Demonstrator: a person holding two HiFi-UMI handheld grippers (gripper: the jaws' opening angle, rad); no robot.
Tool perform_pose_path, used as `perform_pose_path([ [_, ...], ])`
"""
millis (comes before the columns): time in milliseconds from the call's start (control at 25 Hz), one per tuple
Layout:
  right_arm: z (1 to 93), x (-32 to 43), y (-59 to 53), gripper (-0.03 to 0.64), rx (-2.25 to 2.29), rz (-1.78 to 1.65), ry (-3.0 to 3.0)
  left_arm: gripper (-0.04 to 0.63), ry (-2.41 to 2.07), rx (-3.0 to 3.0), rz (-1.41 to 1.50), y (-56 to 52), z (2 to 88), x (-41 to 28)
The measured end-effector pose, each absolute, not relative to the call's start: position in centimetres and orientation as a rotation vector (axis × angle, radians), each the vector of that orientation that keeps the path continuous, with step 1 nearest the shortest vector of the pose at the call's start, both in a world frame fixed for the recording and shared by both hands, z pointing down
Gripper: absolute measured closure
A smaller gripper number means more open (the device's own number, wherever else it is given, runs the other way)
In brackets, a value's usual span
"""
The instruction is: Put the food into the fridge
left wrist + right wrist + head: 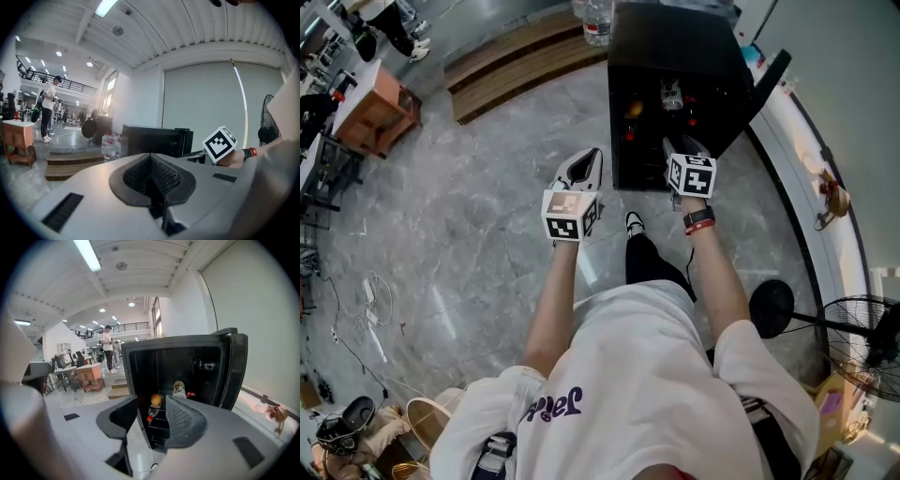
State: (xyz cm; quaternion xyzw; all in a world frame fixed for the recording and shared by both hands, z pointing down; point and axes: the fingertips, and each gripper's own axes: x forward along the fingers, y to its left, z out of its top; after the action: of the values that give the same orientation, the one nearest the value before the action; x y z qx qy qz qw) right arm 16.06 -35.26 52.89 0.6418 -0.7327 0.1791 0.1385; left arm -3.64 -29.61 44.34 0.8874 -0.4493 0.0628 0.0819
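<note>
Food, a round orange fruit, sits inside the open black fridge. Just right of it a bottle stands upright, long axis vertical. The right gripper, near the opening, has its jaws apart and empty. The left gripper, further left, is closed on nothing.

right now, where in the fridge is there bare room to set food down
The dark upper space of the fridge, above the orange and bottle, looks bare. Lower down it is crowded: orange, bottle and a red item sit close together. Beneath them it is too dark to judge.
</note>
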Motion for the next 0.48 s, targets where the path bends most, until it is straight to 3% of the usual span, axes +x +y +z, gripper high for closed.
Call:
perform_pose_path([
  [480,47.6,15.0,-30.1,0.457,1.917,0.523,-2.231,0.578,-1.342,2.675,0.172,-28.4,42.7,-4.4],
])
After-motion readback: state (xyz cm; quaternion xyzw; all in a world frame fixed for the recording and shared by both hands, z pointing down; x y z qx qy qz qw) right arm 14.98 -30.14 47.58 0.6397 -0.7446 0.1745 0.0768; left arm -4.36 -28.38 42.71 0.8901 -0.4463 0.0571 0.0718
